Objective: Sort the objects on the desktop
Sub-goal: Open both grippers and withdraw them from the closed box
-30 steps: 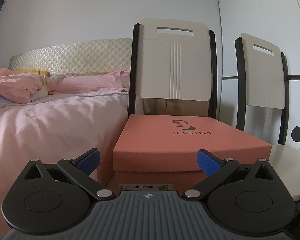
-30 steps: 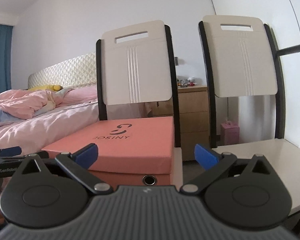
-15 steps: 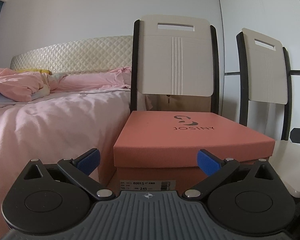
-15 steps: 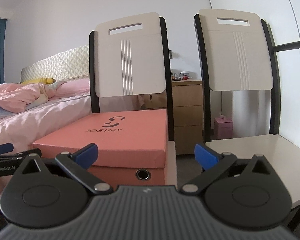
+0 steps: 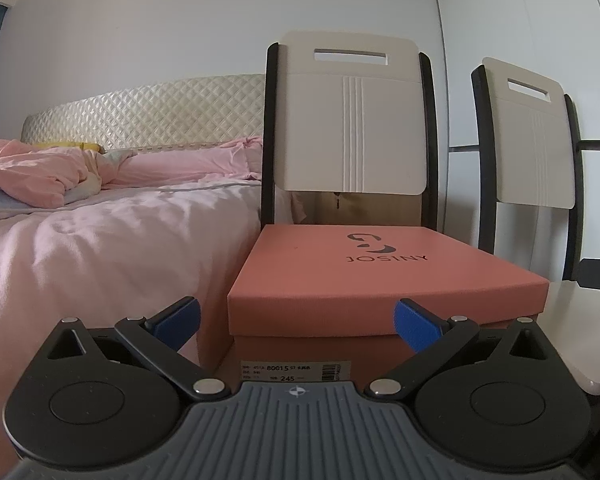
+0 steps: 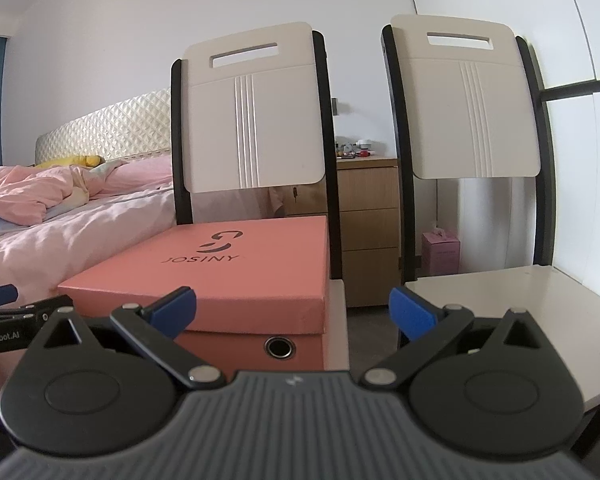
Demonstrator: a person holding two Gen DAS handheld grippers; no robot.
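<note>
Bedroom; both tools [image 5: 296,322] [image 6: 292,314] wide open, apparently empty, facing shoebox [image 5: 380,280].

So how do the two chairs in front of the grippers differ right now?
The left chair carries a closed salmon-pink JOSINY shoebox on its seat, while the right chair has a bare seat. The left chair stands against the bed; the right chair stands by the white wall. Both share cream slotted backrests with black frames.

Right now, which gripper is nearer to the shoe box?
Left. The left gripper faces the shoe box head-on, just short of its labelled end. The right gripper sits off its right corner, aimed between the chairs.
</note>
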